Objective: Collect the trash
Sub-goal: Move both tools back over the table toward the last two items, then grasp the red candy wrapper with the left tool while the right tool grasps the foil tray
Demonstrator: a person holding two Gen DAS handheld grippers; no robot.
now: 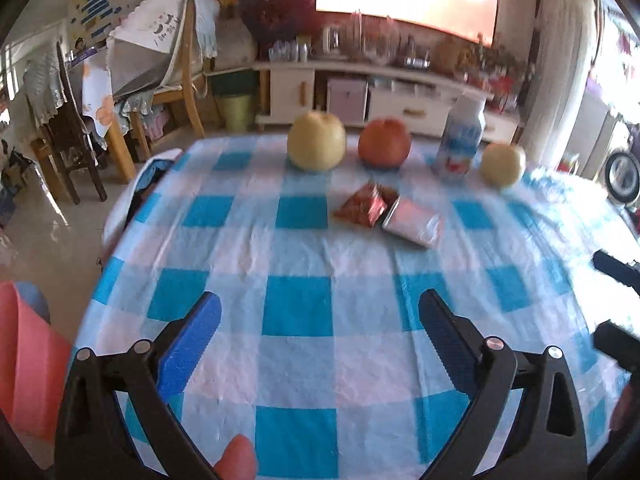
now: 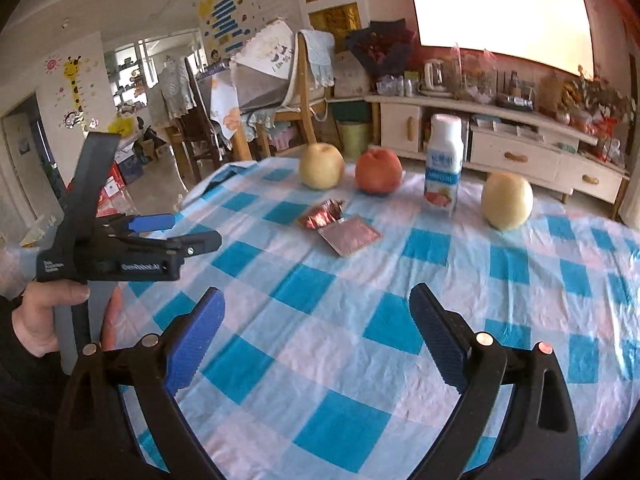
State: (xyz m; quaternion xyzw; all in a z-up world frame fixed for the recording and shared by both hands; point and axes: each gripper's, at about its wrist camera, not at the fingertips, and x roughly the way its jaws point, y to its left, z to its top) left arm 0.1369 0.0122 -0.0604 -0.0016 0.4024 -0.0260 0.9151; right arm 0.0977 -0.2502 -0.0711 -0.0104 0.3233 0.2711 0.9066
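Observation:
A crumpled red foil wrapper (image 1: 367,209) (image 2: 322,215) and a flat pink packet (image 1: 414,223) (image 2: 350,234) lie side by side, touching, on the blue-and-white checked tablecloth (image 1: 296,312) (image 2: 320,320). My left gripper (image 1: 320,312) is open and empty, low over the cloth, well short of the wrappers. It also shows in the right wrist view (image 2: 192,232) at the table's left edge. My right gripper (image 2: 316,308) is open and empty, also short of the wrappers.
Behind the wrappers stand a yellow pear (image 1: 317,141) (image 2: 322,166), a red apple (image 1: 385,143) (image 2: 379,171), a white drink bottle (image 1: 460,140) (image 2: 444,164) and a second pear (image 1: 503,164) (image 2: 507,200). A pink bin (image 1: 28,364) stands at the table's left. Chairs (image 2: 280,92) and a TV cabinet (image 2: 500,136) stand beyond.

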